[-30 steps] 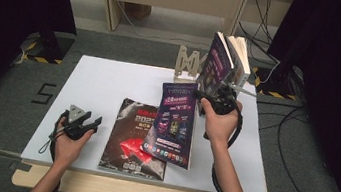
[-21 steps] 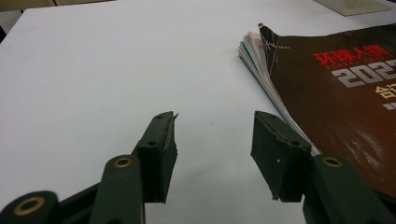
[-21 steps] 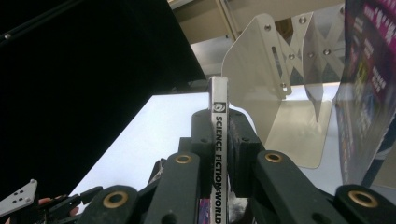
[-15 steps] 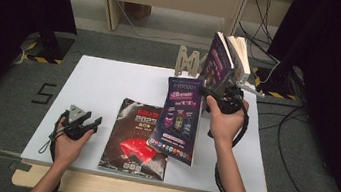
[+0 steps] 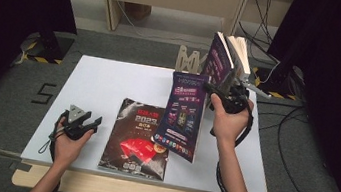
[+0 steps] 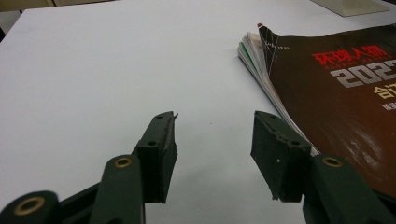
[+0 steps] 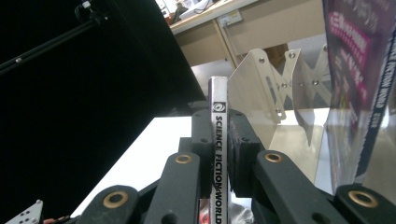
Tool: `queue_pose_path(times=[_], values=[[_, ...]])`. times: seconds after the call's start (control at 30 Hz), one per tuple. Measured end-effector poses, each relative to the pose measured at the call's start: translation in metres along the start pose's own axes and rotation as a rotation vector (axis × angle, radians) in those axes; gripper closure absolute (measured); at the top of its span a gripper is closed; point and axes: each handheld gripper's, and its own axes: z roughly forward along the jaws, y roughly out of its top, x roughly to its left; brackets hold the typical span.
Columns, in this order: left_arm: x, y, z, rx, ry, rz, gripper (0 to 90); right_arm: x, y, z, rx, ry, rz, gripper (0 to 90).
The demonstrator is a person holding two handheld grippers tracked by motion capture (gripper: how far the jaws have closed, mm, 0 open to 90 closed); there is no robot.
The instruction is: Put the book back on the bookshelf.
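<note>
Since a second ago: purple magazine (image 5: 183, 115) lifted off the dark one and tipped more upright, its top edge drawn toward the upper right of the high view; left side unchanged.

Right gripper (image 7: 219, 154): clamped tight on the spine of the purple magazine, lettering "SCIENCE FICTION WORLD" running between the pads. Held by the spine, probably so the pages hang together and the copy can go edge-first into the rack.

Purple magazine: centre of the high view, clear of the table except perhaps at its lower corner, leaning over the dark magazine.

Wooden rack (image 5: 189, 58): upper centre, at the table's (image 5: 110, 77) far edge; two books or magazines (image 5: 227, 56) already standing there just right of it, upright and slightly fanned.

Dark magazine "2023" (image 5: 137, 139): flat, lower centre, likely awaiting its turn.

Left gripper (image 5: 81, 124): lower left, resting on the table, jaws well apart, nothing between them; dark magazine's edge just beside the right-hand pad in the left gripper view.
</note>
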Motion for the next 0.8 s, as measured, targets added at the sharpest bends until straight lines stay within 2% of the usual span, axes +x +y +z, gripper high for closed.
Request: queue_pose_path(times=[0.37, 0.8], values=[[0.0, 0.0, 0.0, 0.001, -0.001, -0.001, 49.2, -0.003, 0.01, -0.008, -0.034, -0.022, -0.003, 83.7], [0.0, 0.0, 0.0, 0.003, -0.002, 0.003, 49.3, -0.005, 0.027, -0.008, -0.075, -0.066, -0.067, 83.7]])
